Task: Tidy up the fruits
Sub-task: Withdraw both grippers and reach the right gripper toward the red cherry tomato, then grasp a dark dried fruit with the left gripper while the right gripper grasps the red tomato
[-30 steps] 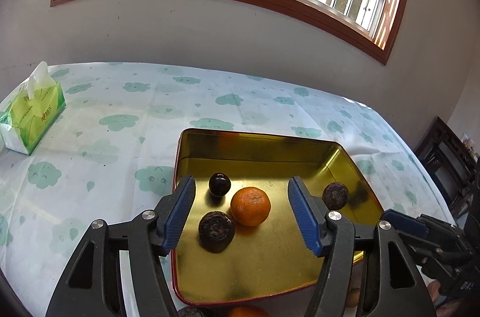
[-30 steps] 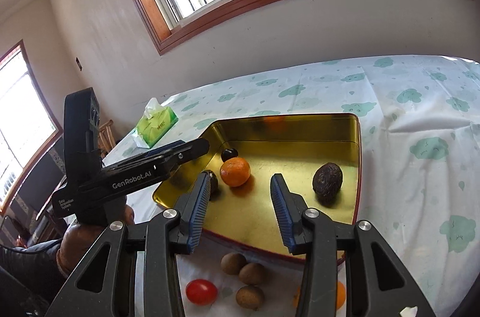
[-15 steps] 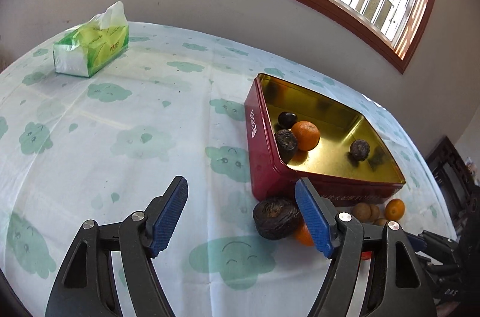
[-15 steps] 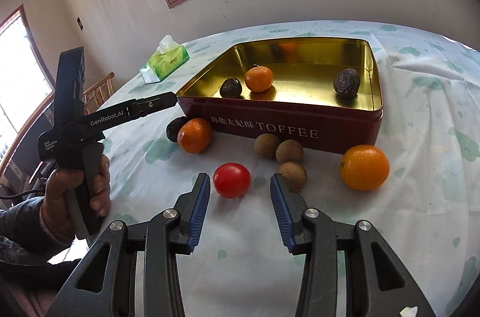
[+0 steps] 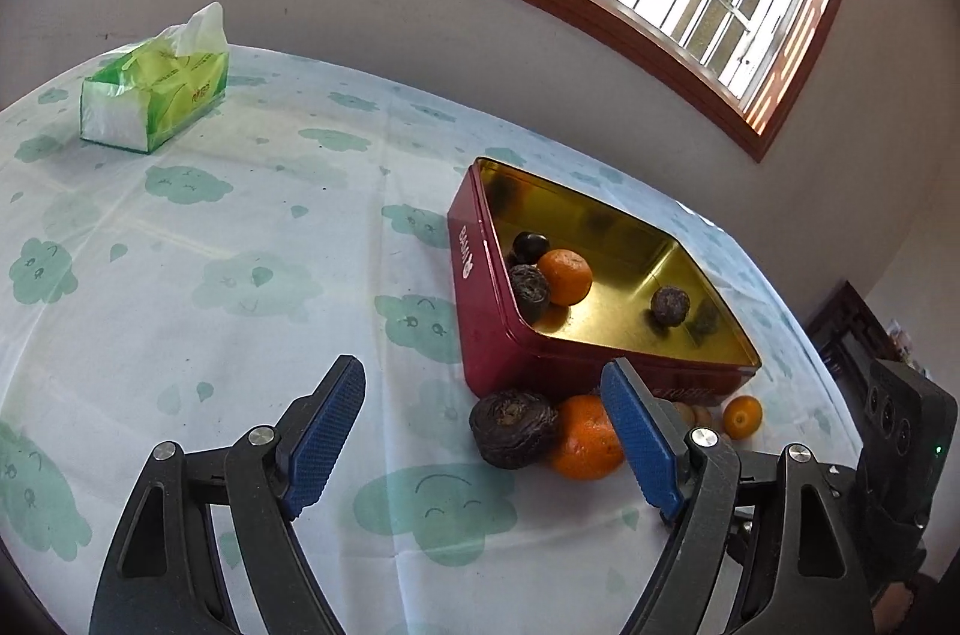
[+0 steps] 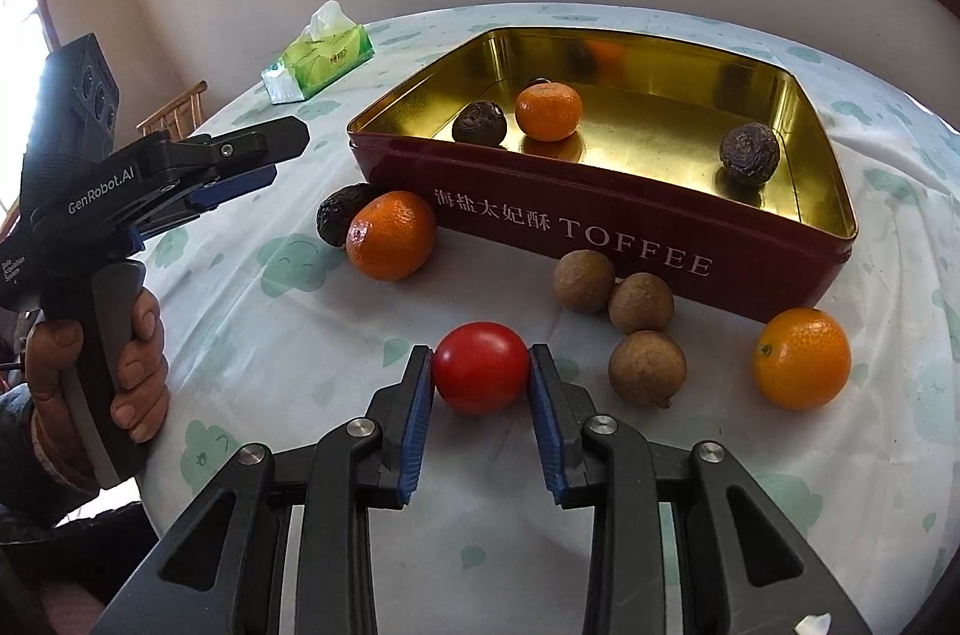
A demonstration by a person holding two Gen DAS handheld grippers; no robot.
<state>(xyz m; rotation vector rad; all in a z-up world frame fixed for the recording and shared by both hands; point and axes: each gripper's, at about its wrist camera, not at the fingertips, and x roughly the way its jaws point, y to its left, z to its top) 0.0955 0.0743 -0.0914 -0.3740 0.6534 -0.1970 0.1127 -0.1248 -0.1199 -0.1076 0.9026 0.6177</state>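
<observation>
We see round table under white cloth printed with green smiling clouds. Directly on cloth: red rectangular toffee tin with gold inside; green tissue pack far back. Before tin — wrinkled dark fruit touching large orange mandarin, three brown round longans, small orange citrus, red tomato.

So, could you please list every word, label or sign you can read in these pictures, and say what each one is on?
"海盐太妃酥 TOFFEE": front wall of the red tin, white letters.
"GenRobot.AI": side of the left tool, white letters.
Small white print lower on that tool's body: too small to read.
Print on the green tissue pack: too blurred to read.
White mark on the tin's end wall in the left wrist view: unreadable.
</observation>
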